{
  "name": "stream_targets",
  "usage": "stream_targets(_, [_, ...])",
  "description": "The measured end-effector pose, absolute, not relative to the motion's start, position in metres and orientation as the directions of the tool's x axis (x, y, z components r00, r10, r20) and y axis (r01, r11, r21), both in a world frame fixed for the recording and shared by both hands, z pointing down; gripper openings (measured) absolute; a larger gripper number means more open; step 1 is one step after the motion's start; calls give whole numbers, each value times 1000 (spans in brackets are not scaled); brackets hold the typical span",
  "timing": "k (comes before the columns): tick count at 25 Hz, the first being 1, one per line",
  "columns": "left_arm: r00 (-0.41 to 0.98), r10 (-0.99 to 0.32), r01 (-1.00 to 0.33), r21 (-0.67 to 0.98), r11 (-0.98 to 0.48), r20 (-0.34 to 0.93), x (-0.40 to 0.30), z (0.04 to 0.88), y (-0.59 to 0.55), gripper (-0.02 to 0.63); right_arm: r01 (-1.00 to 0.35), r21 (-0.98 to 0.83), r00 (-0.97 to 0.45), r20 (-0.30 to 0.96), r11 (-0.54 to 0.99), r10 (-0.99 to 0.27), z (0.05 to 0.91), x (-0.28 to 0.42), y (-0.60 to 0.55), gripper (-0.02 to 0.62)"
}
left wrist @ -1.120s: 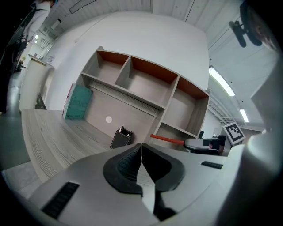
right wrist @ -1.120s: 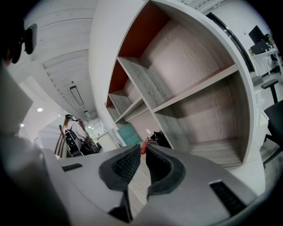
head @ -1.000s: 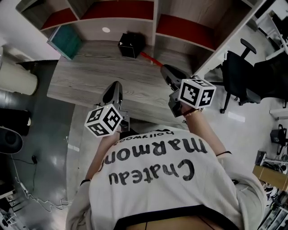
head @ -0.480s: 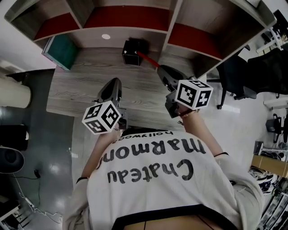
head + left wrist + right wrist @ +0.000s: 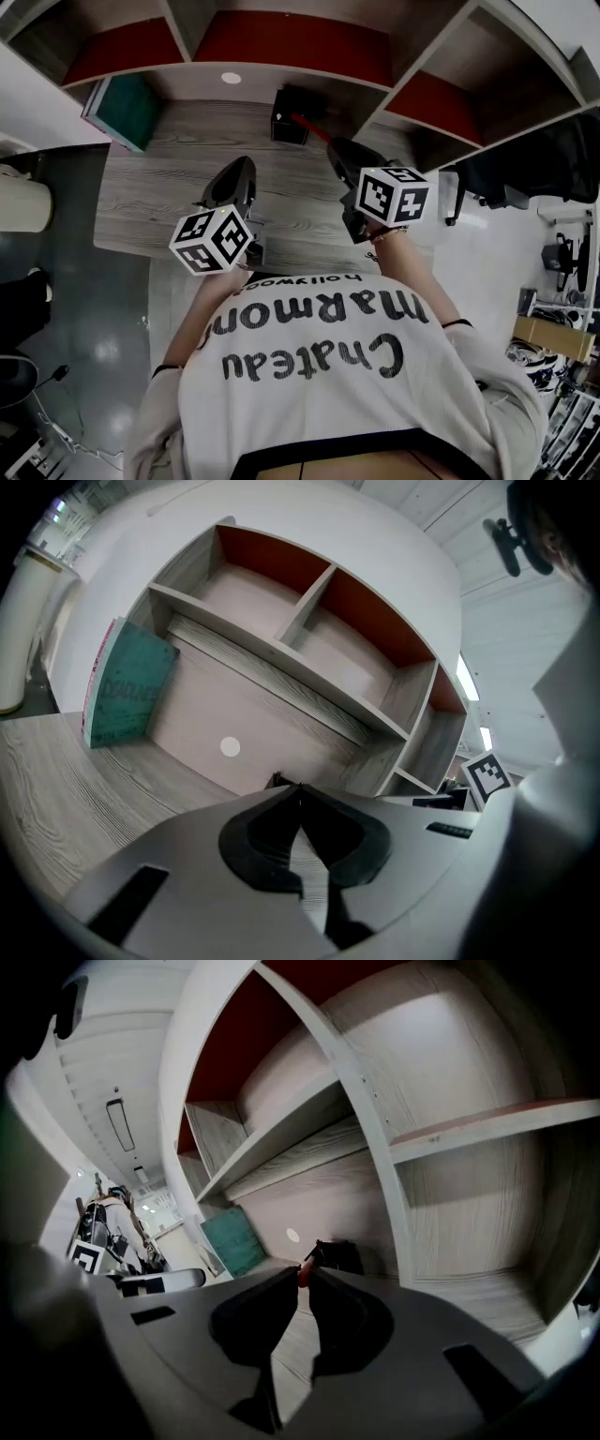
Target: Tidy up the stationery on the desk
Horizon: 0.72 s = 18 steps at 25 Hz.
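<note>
Pinching a red pen (image 5: 309, 126) by the black holder (image 5: 283, 127) with my right gripper (image 5: 305, 1272), I held my left gripper (image 5: 300, 788) closed.

Desk (image 5: 159, 187): grey wood-grain top, matt, prob. laminate. Shelves (image 5: 281, 682) over its back edge: pale wood-look boards, matt red back panels. Book (image 5: 127, 108), back-left corner: teal cover, dull; paper or cloth, can't tell. Black box (image 5: 291, 114): dark, matt, material unclear. Red pen (image 5: 311, 127): smooth, plastic-looking. Left gripper (image 5: 242, 164) & right gripper (image 5: 333, 145): smooth grey plastic shells, black matt jaw linings. Shirt (image 5: 328, 375): white cloth w/ black print. Floor (image 5: 94, 309): glossy.
</note>
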State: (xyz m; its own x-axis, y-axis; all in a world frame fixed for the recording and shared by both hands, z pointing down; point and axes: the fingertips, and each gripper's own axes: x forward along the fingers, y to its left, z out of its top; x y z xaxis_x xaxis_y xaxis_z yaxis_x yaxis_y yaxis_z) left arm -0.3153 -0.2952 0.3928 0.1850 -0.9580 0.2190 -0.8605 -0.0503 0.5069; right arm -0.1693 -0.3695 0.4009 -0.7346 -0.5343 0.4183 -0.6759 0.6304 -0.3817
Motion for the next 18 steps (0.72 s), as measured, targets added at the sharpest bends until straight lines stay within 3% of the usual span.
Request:
stream_targets(9, [231,-945,-845,528,-78,230,-352,403,-312,17,-758,-306,-639,526,575,-562,424,-195,-391,52])
stream_targets(18, [251,-940,-837,540,-91,231,-384,405,-322,17,-792,-276,-595,547,544,-589,424,-221,-406,54])
